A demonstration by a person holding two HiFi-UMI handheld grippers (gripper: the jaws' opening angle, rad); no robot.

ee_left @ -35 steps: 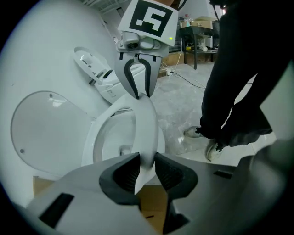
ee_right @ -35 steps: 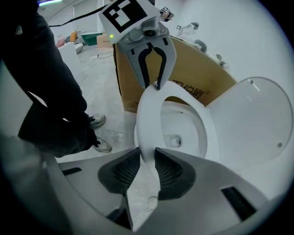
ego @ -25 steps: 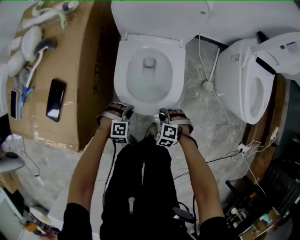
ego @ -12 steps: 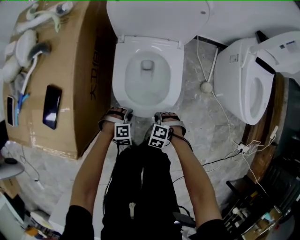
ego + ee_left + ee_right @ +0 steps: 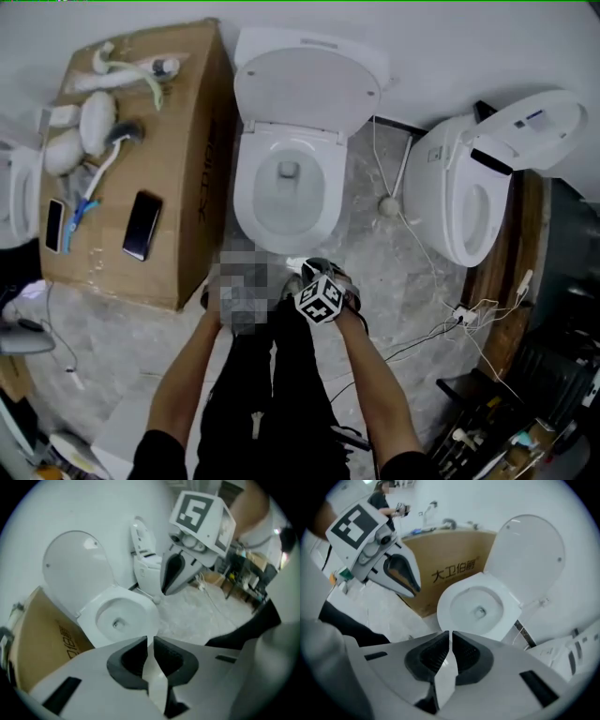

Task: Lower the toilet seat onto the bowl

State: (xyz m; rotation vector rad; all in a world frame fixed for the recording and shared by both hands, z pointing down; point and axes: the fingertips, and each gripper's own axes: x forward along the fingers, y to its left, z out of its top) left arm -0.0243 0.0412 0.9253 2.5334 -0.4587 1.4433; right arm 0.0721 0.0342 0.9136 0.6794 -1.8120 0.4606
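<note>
The white toilet stands at the middle of the head view. Its lid [image 5: 305, 89] is raised against the wall and the seat ring [image 5: 246, 192] lies flat on the bowl. Both grippers hang in front of the bowl, apart from it. A mosaic patch covers my left gripper in the head view. In its own view my left gripper [image 5: 150, 639] is closing, with a narrow slit and nothing between the jaws. My right gripper [image 5: 450, 633] [image 5: 309, 272] has its tips almost touching, easing open, also empty. Both gripper views show the lid [image 5: 77, 571] [image 5: 529, 559] up.
A cardboard box [image 5: 192, 141] stands left of the toilet with brushes and two phones on top. A second toilet [image 5: 469, 197] with raised lid stands at the right. Cables [image 5: 469, 314] trail over the marble floor. The person's black-clad legs are below the grippers.
Both grippers have drawn back from the bowl's front edge toward the person, and the toilet sits farther off. The seat and lid have not moved.
</note>
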